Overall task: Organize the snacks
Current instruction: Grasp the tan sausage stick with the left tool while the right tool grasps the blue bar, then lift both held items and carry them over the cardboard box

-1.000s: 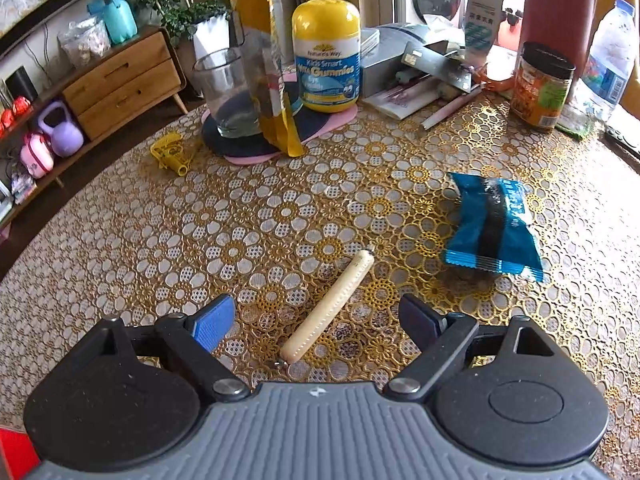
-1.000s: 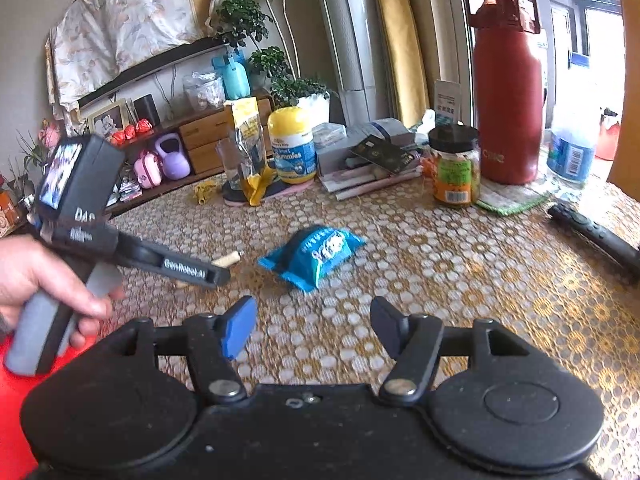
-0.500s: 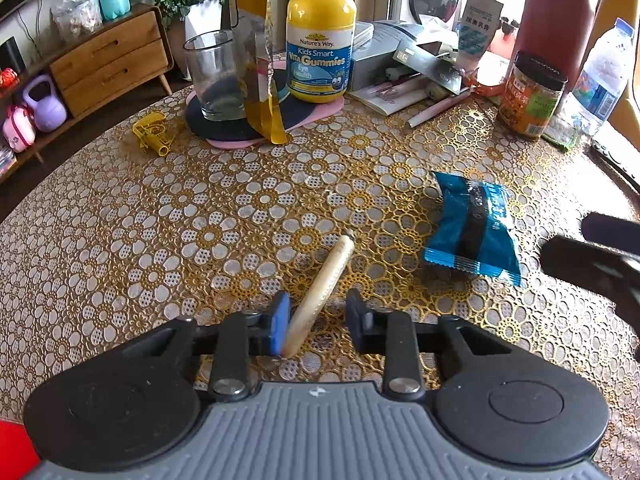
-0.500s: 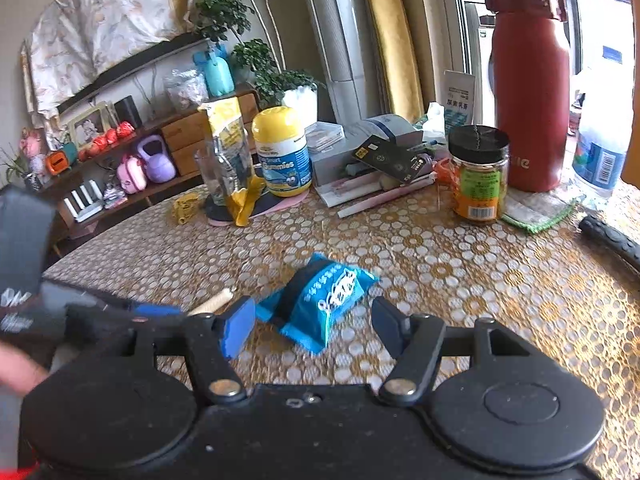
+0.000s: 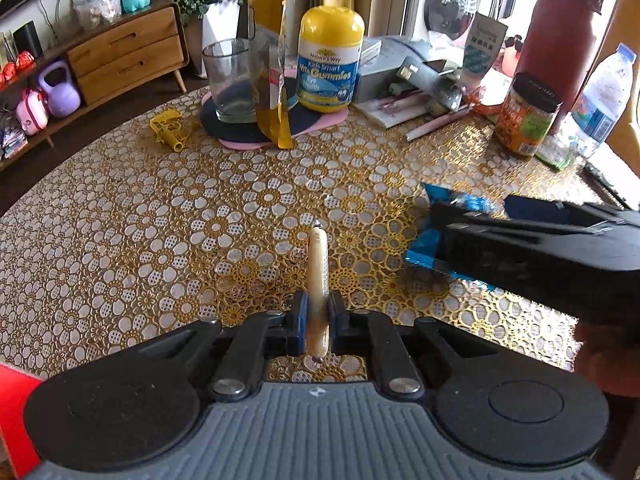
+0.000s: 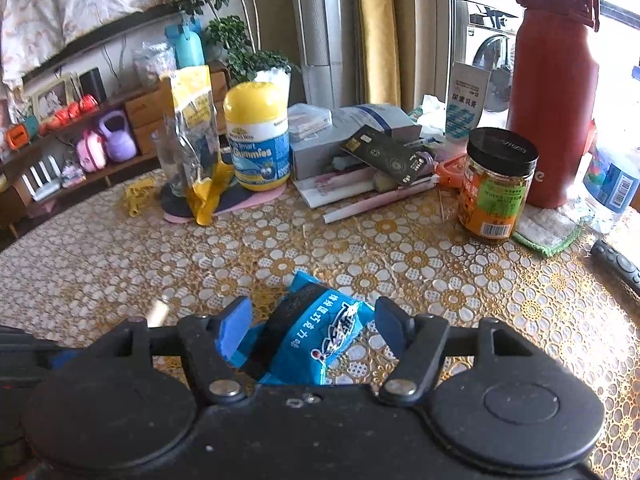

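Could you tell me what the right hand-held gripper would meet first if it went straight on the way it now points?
The right hand-held gripper is open with the blue snack packet already lying between its fingers, so it would meet that first. Beyond it the patterned tablecloth looks bare up to the clutter at the far side.

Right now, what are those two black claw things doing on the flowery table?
A person is tidying snacks with a claw in each hand. The left claw has shut on a thin beige sausage stick that points away over the gold flower-patterned tablecloth. The right claw is open, its two fingers either side of a crinkly blue snack packet, not yet squeezing it.
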Tool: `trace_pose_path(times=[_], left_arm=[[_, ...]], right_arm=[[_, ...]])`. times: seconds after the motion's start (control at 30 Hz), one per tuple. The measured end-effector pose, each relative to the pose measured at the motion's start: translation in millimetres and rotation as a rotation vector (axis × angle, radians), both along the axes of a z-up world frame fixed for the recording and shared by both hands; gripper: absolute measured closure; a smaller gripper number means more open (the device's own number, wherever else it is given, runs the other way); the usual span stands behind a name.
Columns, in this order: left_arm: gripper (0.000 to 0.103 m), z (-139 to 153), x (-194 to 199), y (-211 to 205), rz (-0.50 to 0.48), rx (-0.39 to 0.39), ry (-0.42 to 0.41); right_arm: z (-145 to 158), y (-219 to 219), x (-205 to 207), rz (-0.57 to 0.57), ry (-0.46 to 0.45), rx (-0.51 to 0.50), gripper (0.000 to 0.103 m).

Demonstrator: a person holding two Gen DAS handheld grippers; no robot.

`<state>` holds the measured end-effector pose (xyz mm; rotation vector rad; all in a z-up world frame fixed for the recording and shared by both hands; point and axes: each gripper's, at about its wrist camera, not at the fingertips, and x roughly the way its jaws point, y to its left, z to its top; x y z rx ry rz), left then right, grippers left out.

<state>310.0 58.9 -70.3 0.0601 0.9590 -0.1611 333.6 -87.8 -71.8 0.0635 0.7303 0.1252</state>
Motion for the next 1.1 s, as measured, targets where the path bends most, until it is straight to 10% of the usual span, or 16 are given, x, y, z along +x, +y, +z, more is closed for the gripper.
trace_pose_path(times=[0.23, 0.4, 1.1], left_arm=[[0.093, 13, -14, -1, 0.003, -0.027, -0.029], [0.093, 21, -24, -2, 0.004, -0.024, -0.047], [0.093, 71, -114, -4, 0.043, -0.037, -0.159]], right_arm=[[-14, 8, -1, 0.016, 0.013, -0.028, 0.036], [-15, 12, -10, 0.061, 0.001, -0.029, 0.060], [14, -14, -125, 0.103, -0.066, 0.096, 0.063]])
